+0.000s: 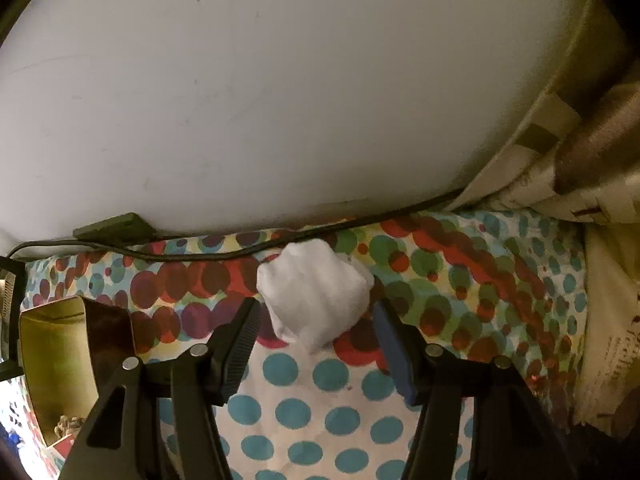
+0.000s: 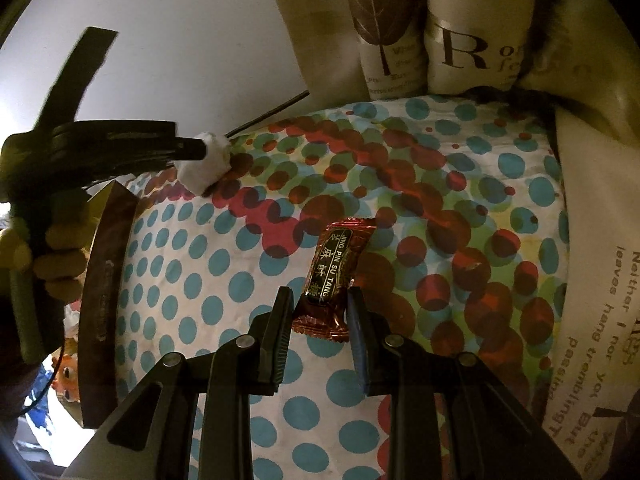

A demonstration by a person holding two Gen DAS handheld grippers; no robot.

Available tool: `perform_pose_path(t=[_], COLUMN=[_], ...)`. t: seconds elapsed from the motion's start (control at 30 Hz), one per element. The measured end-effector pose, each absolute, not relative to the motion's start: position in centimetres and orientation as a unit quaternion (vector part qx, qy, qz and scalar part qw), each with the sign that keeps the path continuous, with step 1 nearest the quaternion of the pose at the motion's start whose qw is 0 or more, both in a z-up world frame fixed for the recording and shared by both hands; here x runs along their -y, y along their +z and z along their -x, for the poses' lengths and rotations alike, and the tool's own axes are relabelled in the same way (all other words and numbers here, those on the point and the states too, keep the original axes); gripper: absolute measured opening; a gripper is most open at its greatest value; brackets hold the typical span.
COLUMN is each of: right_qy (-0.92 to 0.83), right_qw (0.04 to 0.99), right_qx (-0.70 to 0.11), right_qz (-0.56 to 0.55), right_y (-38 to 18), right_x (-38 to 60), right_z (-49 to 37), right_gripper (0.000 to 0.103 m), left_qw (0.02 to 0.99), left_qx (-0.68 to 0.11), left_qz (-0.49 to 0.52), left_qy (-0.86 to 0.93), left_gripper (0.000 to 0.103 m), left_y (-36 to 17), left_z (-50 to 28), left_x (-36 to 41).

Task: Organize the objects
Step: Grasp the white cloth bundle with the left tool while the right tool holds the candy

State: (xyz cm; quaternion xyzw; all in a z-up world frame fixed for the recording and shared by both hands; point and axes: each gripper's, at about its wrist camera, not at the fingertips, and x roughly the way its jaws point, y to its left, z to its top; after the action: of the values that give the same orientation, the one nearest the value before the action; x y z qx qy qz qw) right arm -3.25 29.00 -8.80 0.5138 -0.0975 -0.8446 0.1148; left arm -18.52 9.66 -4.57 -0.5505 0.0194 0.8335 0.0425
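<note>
1. Bedding with a spotted sheet [image 2: 400,208] fills the scene, teal dots near us and red, green and brown dots farther off; a pale wall [image 1: 280,80] rises behind it.
2. Printed cushions [image 2: 460,40] stand at the far edge of the sheet, and another with lettering [image 2: 592,320] lies along the right side.
3. Brown box [image 2: 108,300], open with a yellowish inside, sits at the left edge of the sheet.
4. Black cable [image 1: 240,254] runs along the foot of the wall.
5. Left gripper [image 1: 316,316] has its jaws apart around a white cotton ball [image 1: 316,296] on the sheet near the cable; I cannot tell whether the pads touch it.
6. Right gripper [image 2: 318,300] is clamped on the lower part of a red-brown wrapped candy [image 2: 336,276], near the middle of the sheet.
</note>
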Motion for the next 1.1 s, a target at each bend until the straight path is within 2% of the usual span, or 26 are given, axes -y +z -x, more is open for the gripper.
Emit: perform_pose_path(t=[0.63, 1.1], right_qy=[-0.84, -0.84], right_qw=[0.114, 0.113], right_qx=[0.106, 0.109], right_qz=[-0.52, -0.52], right_y=[-8.9, -8.9], right_x=[-29.4, -29.6], right_z=[3.2, 2.9], right_gripper=[0.025, 0.025], left_qw=[0.024, 0.039], left_qx=[-0.017, 0.017], left_qz=[0.565, 0.57], left_qy=[0.825, 0.82], left_gripper=[0.061, 0.059], left_y=[-6.9, -7.3], left_z=[20.8, 19.8], left_x=[-10.5, -9.3])
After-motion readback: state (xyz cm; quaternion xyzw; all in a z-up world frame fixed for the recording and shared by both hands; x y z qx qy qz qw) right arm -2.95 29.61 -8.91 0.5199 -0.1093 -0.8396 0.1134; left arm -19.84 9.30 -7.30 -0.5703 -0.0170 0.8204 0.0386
